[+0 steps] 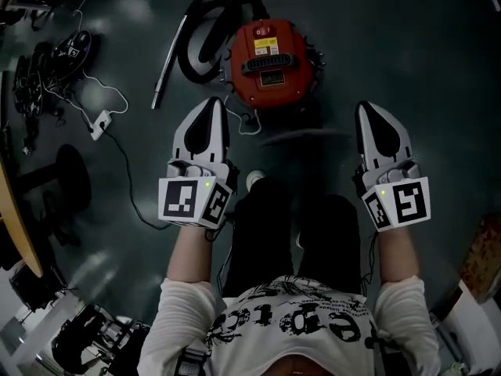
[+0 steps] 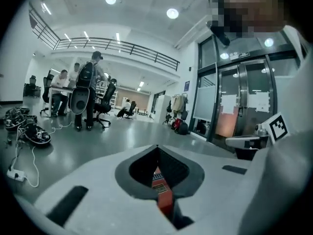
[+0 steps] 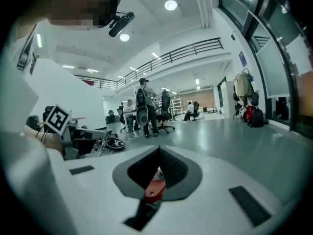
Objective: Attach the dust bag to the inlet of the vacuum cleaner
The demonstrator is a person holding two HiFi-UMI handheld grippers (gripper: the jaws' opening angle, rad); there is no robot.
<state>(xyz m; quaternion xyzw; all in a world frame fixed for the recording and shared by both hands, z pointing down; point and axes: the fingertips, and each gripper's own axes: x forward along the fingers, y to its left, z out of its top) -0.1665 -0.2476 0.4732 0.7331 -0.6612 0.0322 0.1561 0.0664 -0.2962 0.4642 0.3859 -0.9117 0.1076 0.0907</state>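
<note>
The red round vacuum cleaner (image 1: 271,61) sits on the dark floor ahead of me, its black hose (image 1: 205,30) coiled at its left. I see no dust bag in any view. My left gripper (image 1: 213,100) is held up in front of me, jaws shut with nothing between them, its tip just left of the vacuum in the head view. My right gripper (image 1: 368,106) is held level with it on the right, also shut and empty. A sliver of the red vacuum (image 2: 164,197) shows under the shut left gripper (image 2: 157,146), and again (image 3: 154,190) under the right gripper (image 3: 159,148).
A metal wand (image 1: 168,65) lies left of the hose. A white power strip (image 1: 100,124) and cables (image 1: 47,69) trail at far left, near a wooden table edge (image 1: 16,225). A cardboard box (image 1: 481,257) is at right. People at desks (image 2: 85,94) are far off; glass doors (image 2: 244,106) stand right.
</note>
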